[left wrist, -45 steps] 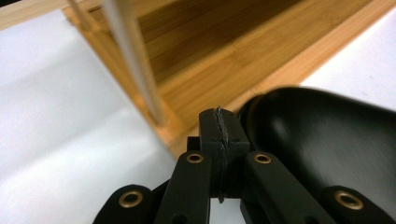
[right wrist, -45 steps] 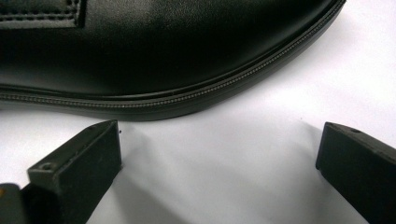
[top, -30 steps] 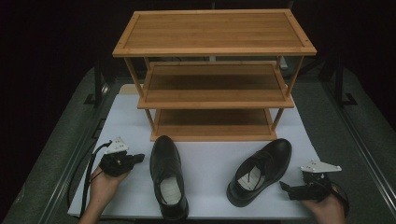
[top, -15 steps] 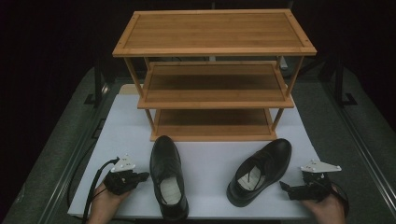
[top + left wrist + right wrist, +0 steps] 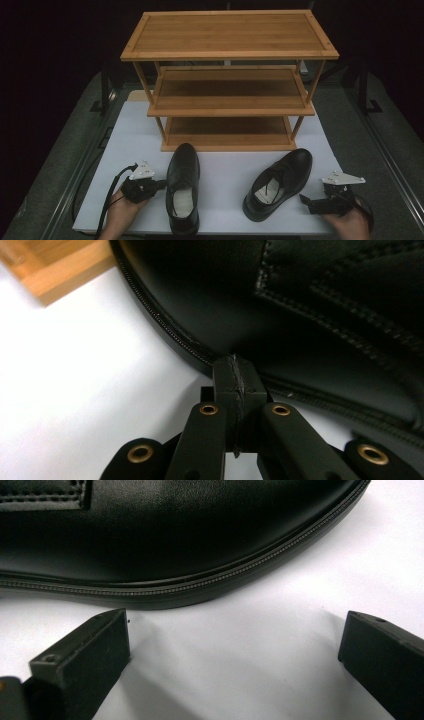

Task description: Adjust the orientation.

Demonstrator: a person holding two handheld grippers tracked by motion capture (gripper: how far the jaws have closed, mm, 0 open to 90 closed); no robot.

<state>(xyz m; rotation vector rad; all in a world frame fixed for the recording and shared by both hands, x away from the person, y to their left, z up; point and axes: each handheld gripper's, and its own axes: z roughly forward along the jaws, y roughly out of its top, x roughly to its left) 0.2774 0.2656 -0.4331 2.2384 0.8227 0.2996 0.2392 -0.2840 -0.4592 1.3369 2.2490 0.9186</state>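
Your left gripper [image 5: 161,184], lower left of the high view, has its jaws pressed together, empty, tips at the side of the left black leather lace-up shoe [image 5: 182,186]. Your right gripper [image 5: 306,201], lower right, gapes wide, empty, beside the right black leather shoe [image 5: 280,182] on the white mat [image 5: 225,175].

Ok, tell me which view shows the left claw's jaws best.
The left gripper view: the left claw sits close up, jaws pressed together with nothing between them, tips at the welt of the left shoe. The high view shows that claw small and dark beside the shoe.
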